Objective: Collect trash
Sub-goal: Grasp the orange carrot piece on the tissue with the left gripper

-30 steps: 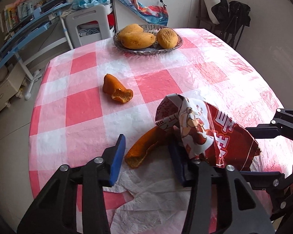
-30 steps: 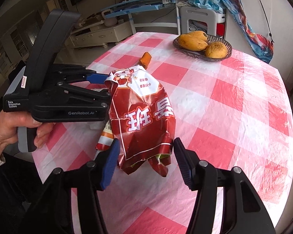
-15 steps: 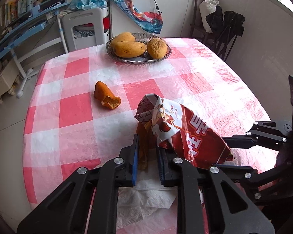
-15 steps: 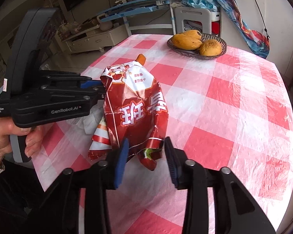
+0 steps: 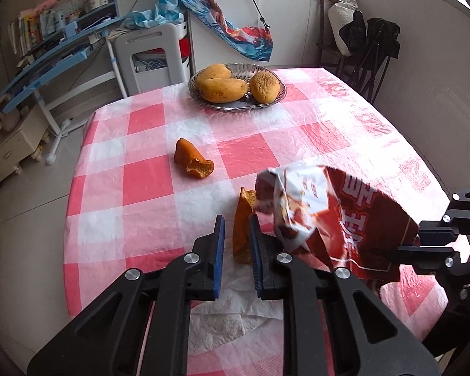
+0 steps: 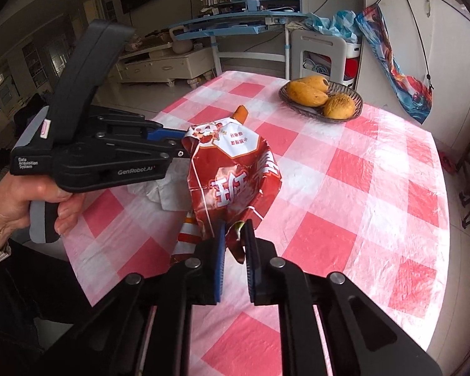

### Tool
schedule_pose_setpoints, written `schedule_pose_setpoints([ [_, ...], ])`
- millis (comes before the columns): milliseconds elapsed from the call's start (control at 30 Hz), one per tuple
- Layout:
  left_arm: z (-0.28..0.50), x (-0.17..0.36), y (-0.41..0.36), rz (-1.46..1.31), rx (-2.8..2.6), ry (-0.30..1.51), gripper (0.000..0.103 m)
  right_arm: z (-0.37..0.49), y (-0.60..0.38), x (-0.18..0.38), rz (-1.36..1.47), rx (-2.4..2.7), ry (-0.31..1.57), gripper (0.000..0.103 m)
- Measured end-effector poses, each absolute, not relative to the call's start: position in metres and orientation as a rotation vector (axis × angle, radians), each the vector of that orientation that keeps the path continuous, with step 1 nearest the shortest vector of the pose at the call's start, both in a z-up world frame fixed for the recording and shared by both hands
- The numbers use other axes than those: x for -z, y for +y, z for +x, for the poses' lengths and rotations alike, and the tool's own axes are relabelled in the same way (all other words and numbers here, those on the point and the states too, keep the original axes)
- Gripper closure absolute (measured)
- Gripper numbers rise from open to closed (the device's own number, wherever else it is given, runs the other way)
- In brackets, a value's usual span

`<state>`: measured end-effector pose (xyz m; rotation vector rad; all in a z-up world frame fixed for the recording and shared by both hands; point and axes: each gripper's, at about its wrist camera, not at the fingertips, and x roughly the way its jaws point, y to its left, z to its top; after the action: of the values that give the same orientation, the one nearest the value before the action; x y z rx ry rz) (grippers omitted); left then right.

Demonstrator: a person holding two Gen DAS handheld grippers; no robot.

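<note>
My left gripper [image 5: 236, 224] is shut on an orange peel strip [image 5: 242, 227] and holds it upright above the table. My right gripper [image 6: 235, 230] is shut on the bottom edge of a crumpled red snack bag [image 6: 235, 172], lifted off the table; the bag also shows in the left wrist view [image 5: 335, 216], its open mouth beside the peel. A second orange peel [image 5: 192, 163] lies on the checked tablecloth farther out. A crumpled white tissue [image 5: 232, 316] lies under my left gripper. The left gripper body [image 6: 109, 156] shows in the right wrist view.
A metal bowl [image 5: 275, 100] with mangoes and another fruit stands at the far side of the round table [image 5: 147, 181]. A white stool and blue rack stand beyond the table. A chair with bags stands at back right.
Both grippers closed: the left on the peel strip, the right on the bag's bottom edge. Both things have been lifted off the table, and the peel now stands upright.
</note>
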<state>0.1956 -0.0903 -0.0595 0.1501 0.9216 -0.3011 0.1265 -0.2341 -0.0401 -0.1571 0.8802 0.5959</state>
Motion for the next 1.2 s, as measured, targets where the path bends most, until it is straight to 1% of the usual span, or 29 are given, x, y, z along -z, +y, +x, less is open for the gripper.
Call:
schedule_pose_setpoints([
  [67, 0.191, 0.055, -0.083, 0.123, 0.285, 0.913, 0.088, 0.119, -0.237, 0.039, -0.171, -0.596, 0.876, 0.094],
  [333, 0.164, 0.036, -0.064, 0.029, 0.251, 0.865, 0.088, 0.095, -0.241, 0.031, -0.200, -0.599, 0.860, 0.095],
  [767, 0.130, 0.010, -0.033, -0.152, 0.252, 0.800, 0.088, 0.066, -0.242, 0.000, -0.200, -0.640, 0.767, 0.097],
  [900, 0.121, 0.011, -0.030, -0.178, 0.250, 0.801, 0.088, 0.062, -0.239, -0.004, -0.204, -0.653, 0.754, 0.097],
  [1033, 0.142, 0.023, -0.050, -0.136, 0.283, 0.837, 0.087, 0.063, -0.239, 0.000, -0.199, -0.646, 0.768, 0.097],
  [1100, 0.160, 0.033, -0.069, -0.092, 0.307, 0.867, 0.082, 0.062, -0.240, 0.001, -0.199, -0.641, 0.770, 0.097],
  [1167, 0.175, 0.045, -0.085, -0.045, 0.301, 0.898, 0.062, 0.063, -0.241, 0.003, -0.206, -0.637, 0.773, 0.097],
  [1200, 0.182, 0.052, -0.094, -0.022, 0.299, 0.912, 0.059, 0.063, -0.241, 0.003, -0.210, -0.635, 0.774, 0.097],
])
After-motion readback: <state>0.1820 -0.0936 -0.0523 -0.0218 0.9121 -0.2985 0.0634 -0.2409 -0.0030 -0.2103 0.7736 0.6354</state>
